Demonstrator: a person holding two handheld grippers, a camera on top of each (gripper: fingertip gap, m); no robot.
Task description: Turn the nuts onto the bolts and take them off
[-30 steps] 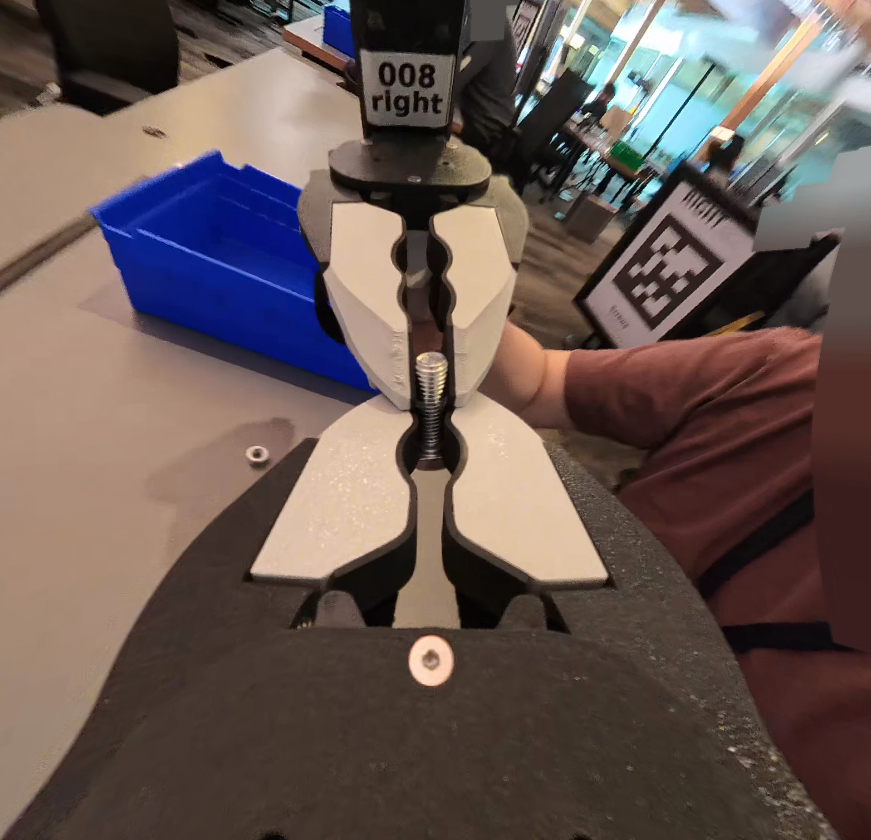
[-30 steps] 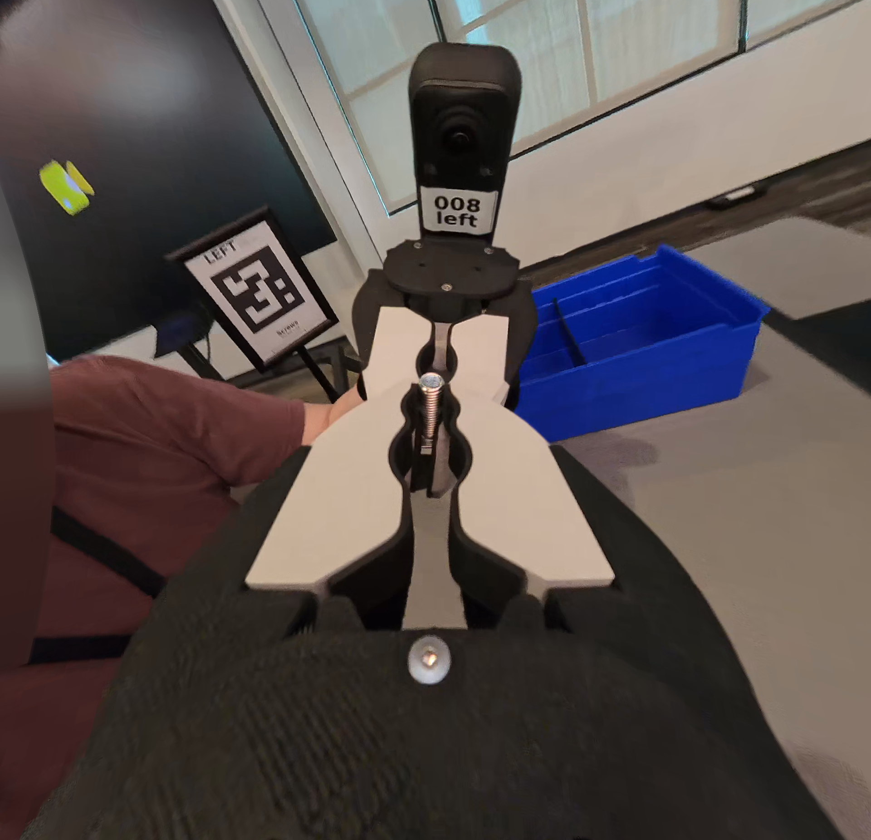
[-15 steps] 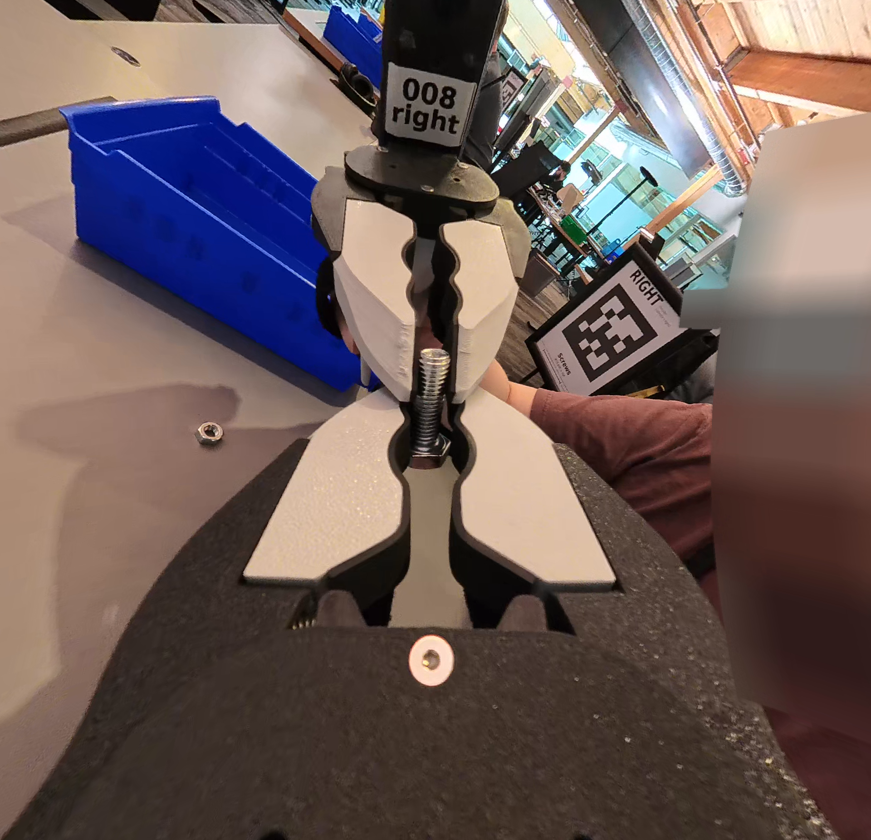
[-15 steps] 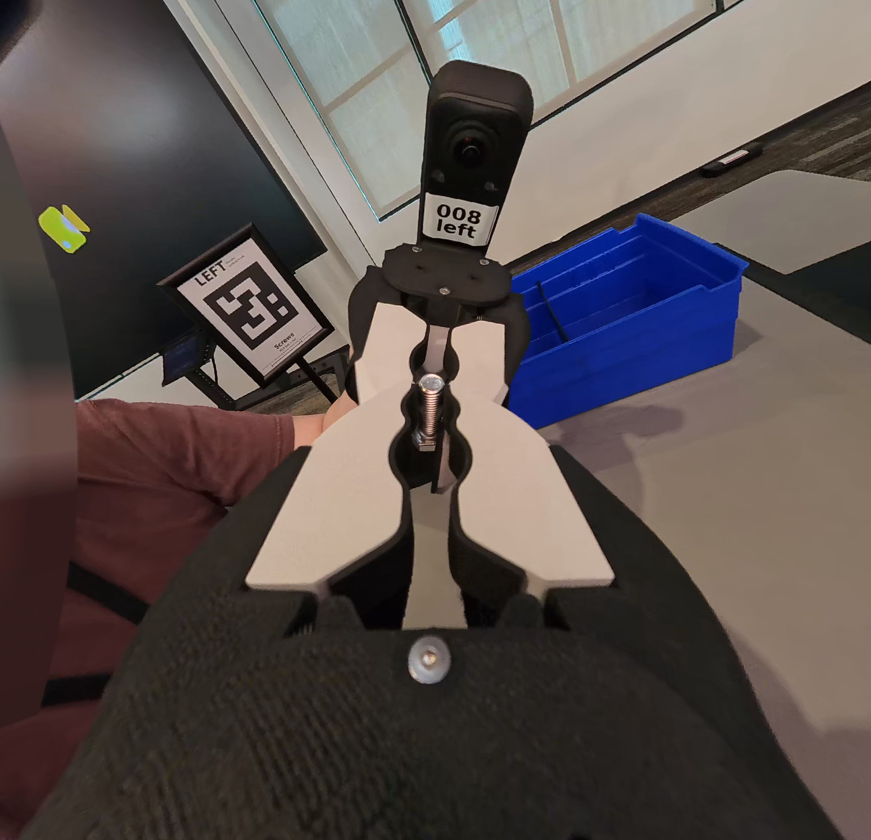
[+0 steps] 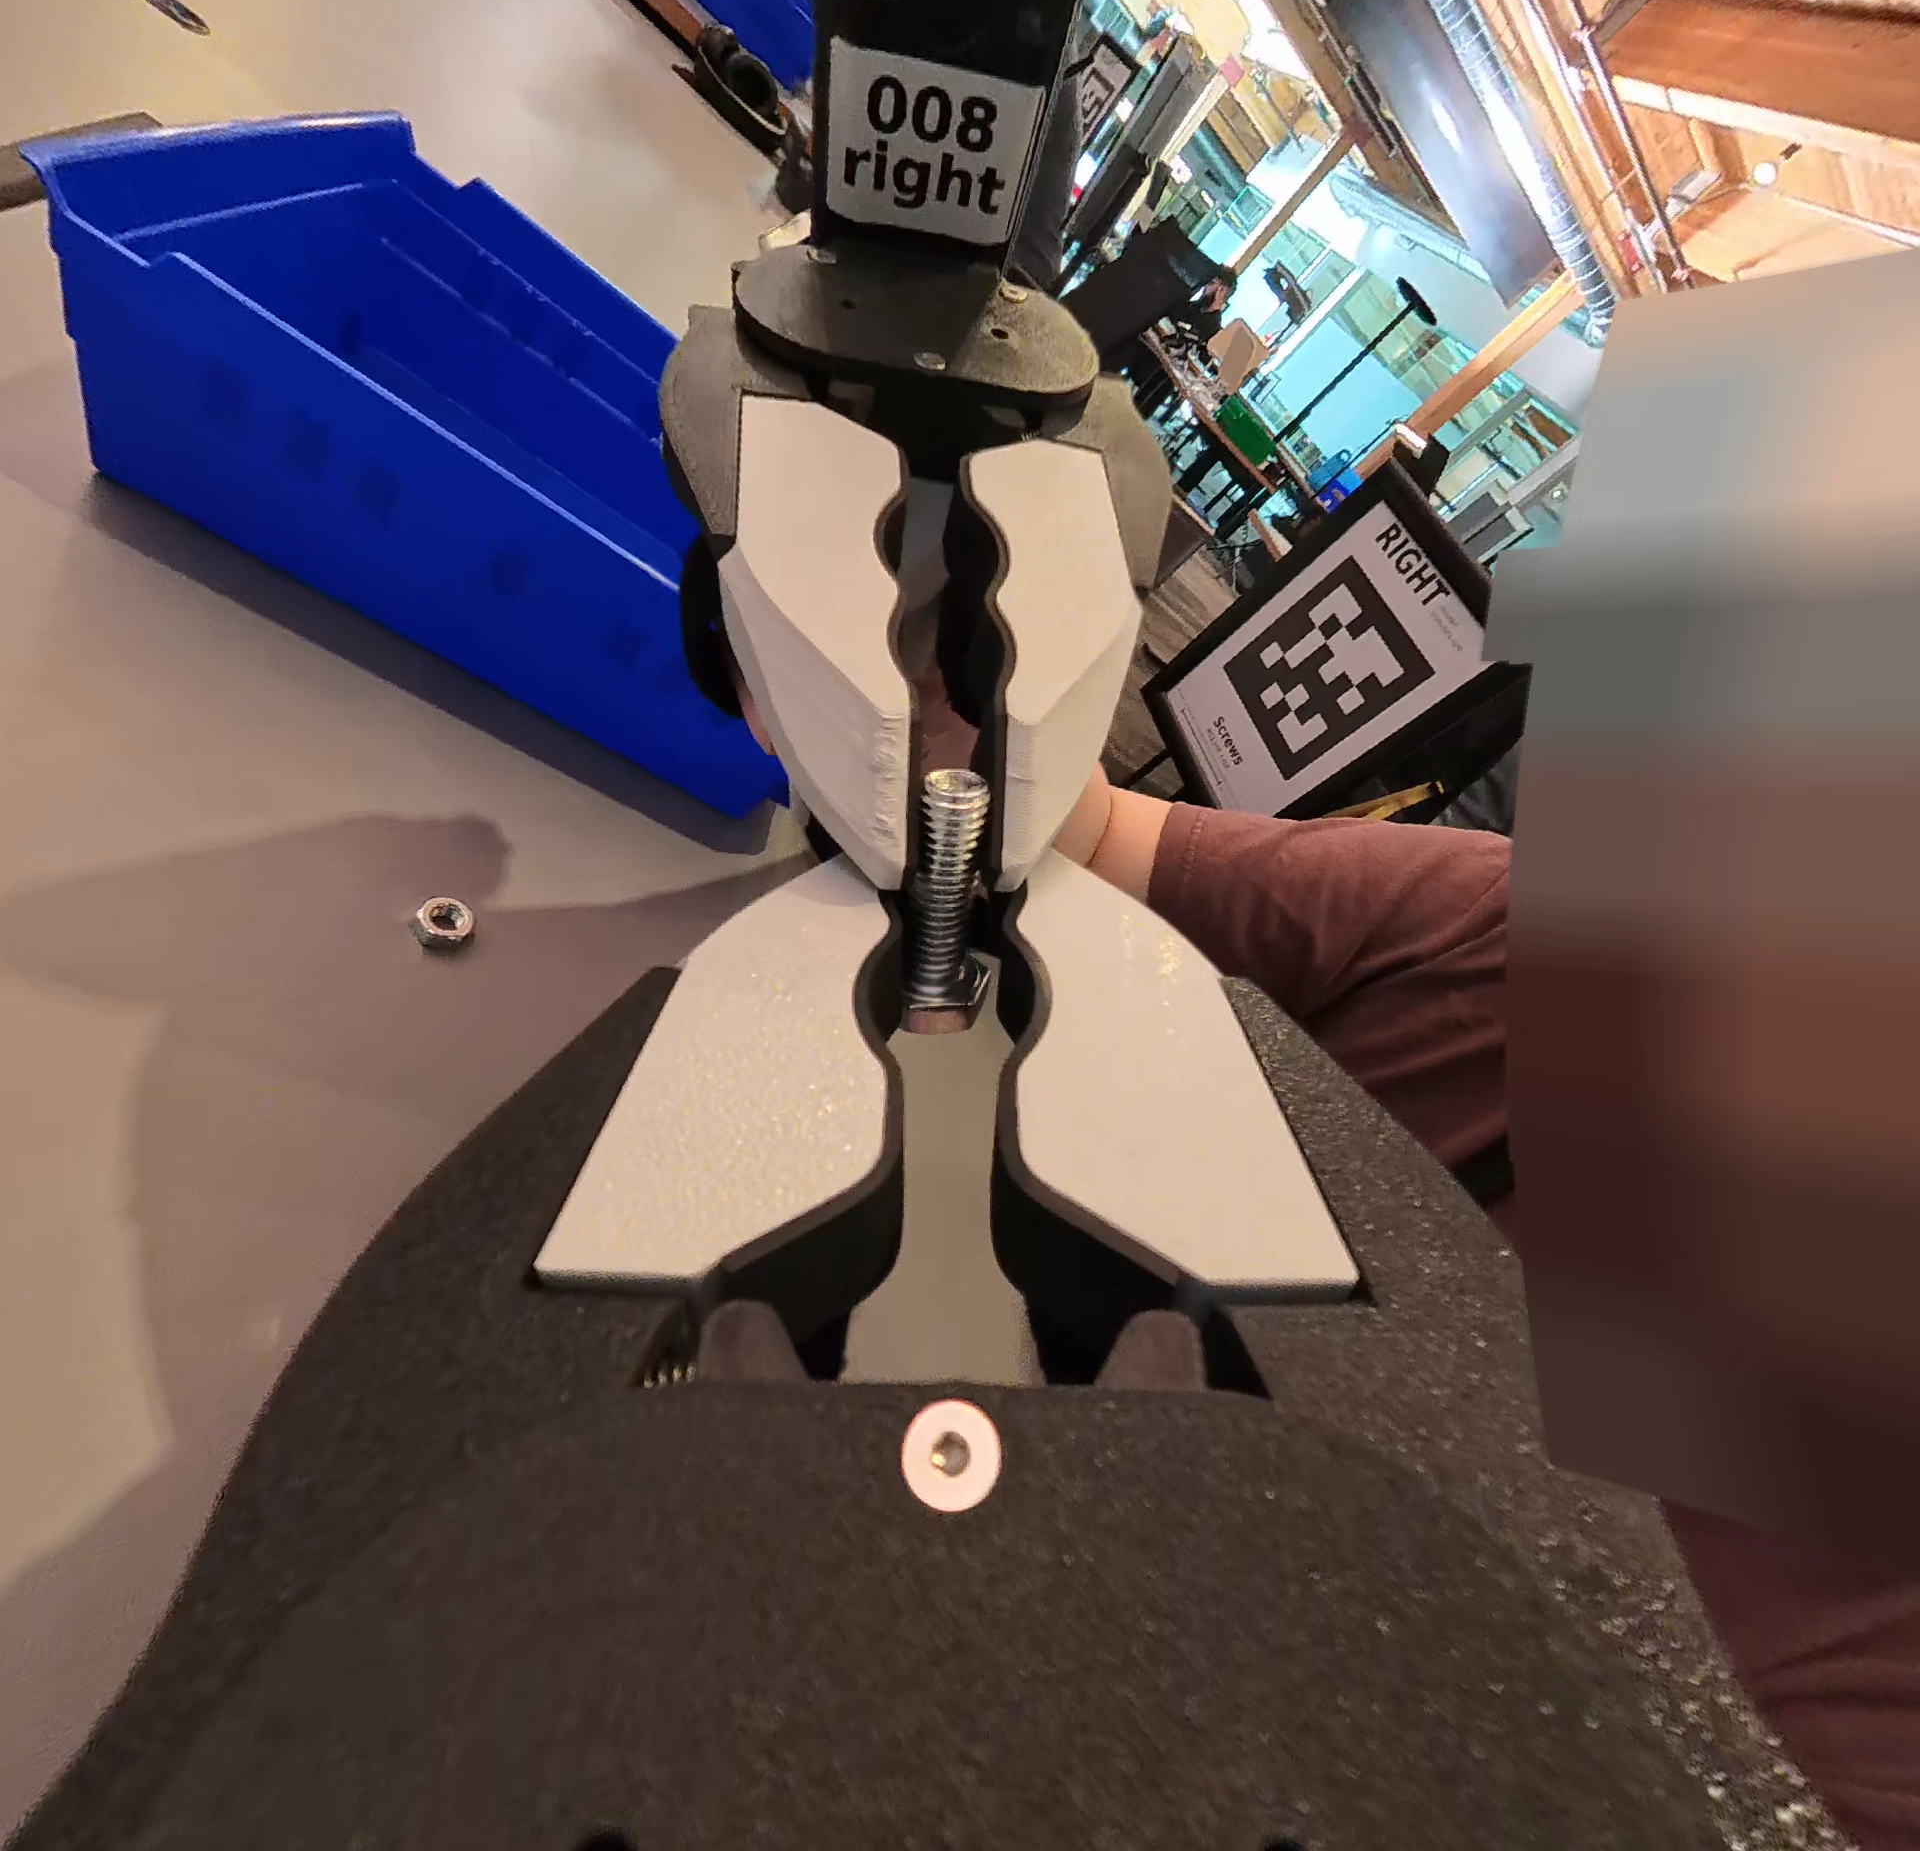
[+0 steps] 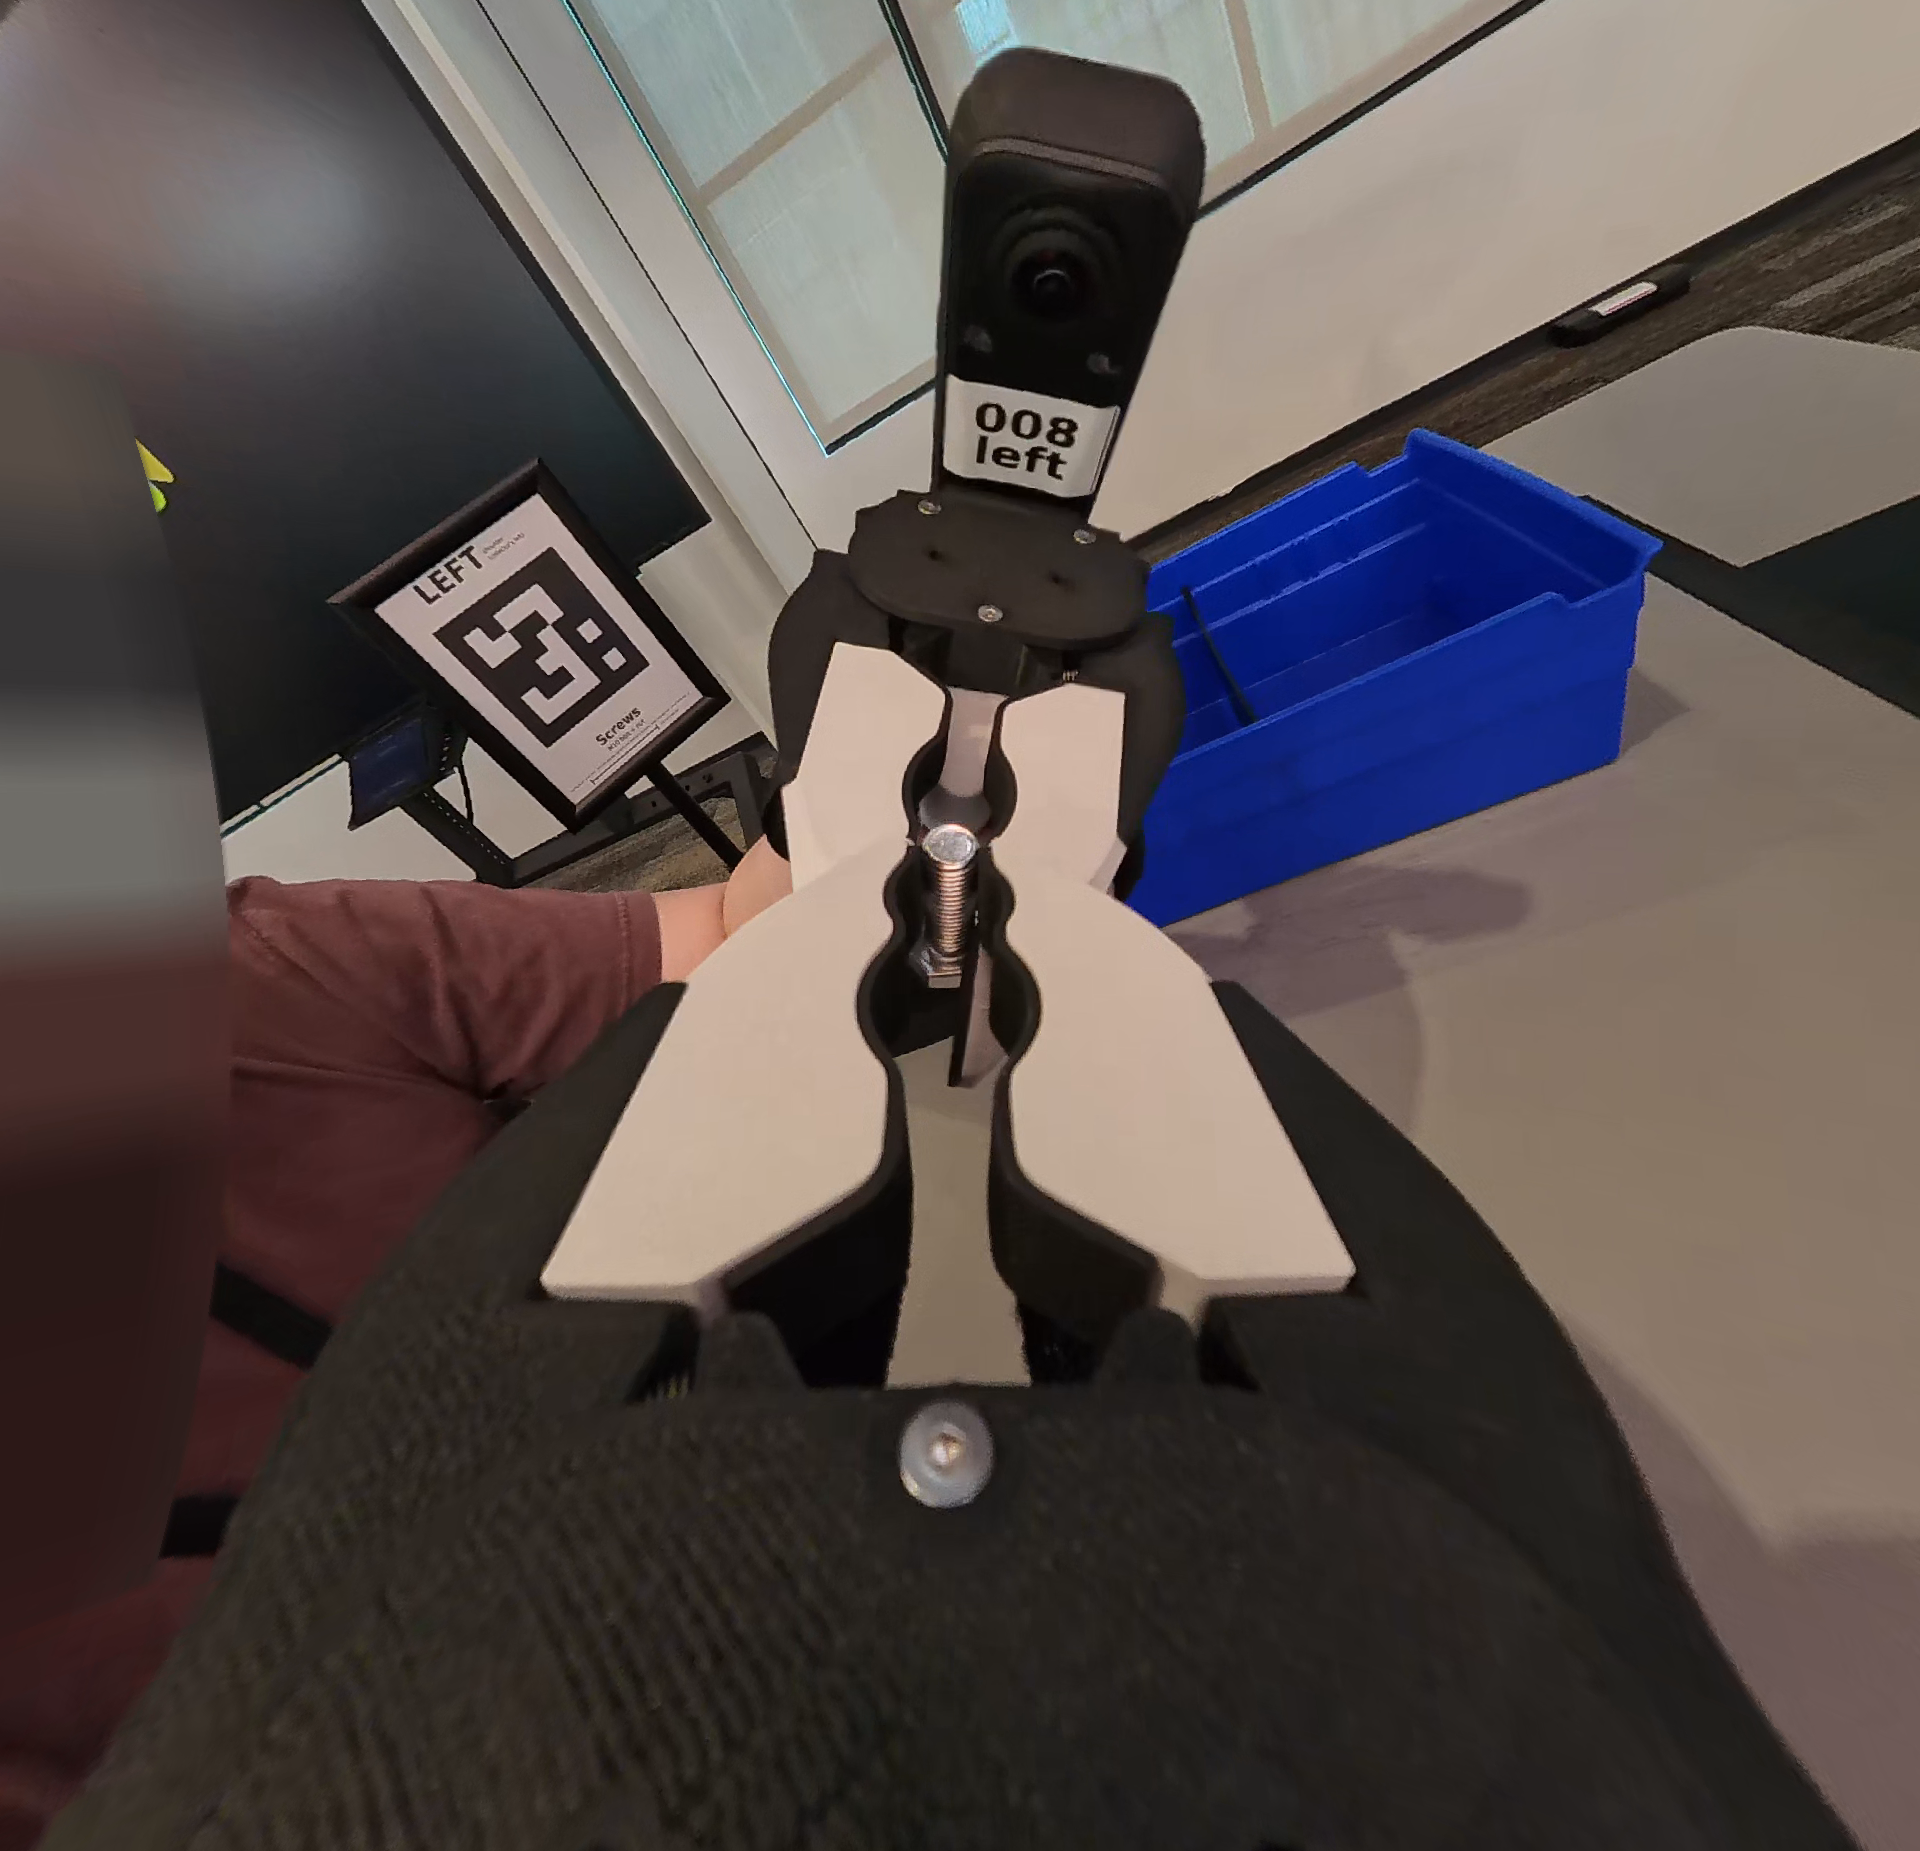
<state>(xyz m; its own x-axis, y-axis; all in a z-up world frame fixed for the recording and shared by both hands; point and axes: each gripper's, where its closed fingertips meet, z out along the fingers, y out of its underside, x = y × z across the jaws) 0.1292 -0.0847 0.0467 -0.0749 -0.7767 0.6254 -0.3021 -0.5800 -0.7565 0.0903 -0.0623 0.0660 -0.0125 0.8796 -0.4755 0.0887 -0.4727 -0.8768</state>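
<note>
Two grippers meet nose to nose here. Left wrist view first: the left gripper [image 5: 948,928], with flat grey speckled fingers in a grainy black shell, is clenched on the bolt [image 5: 943,887], a shiny threaded steel one. Its hex end sits in the scalloped notch low at centre, with a small nut [image 5: 971,982] on the thread just above. The right gripper [image 5: 951,835] points down from the top and its chunky wavy-edged tips flank the bolt's free end. Thin dark gaps show on both sides, so I can't tell if it's actually pinching. A loose nut [image 5: 442,920] lies at centre left on the smooth grey table [image 5: 208,1074], below a glossy blue plastic bin [image 5: 364,399]. A maroon sleeve [image 5: 1330,928] sits at right.

Right wrist view: same bolt dead centre between both sets of fingers, round end facing away. The loose nut doesn't show here. Only this view shows the rounded black camera [image 6: 1070,263] on the left gripper and the windows [image 6: 779,139] behind it.
</note>
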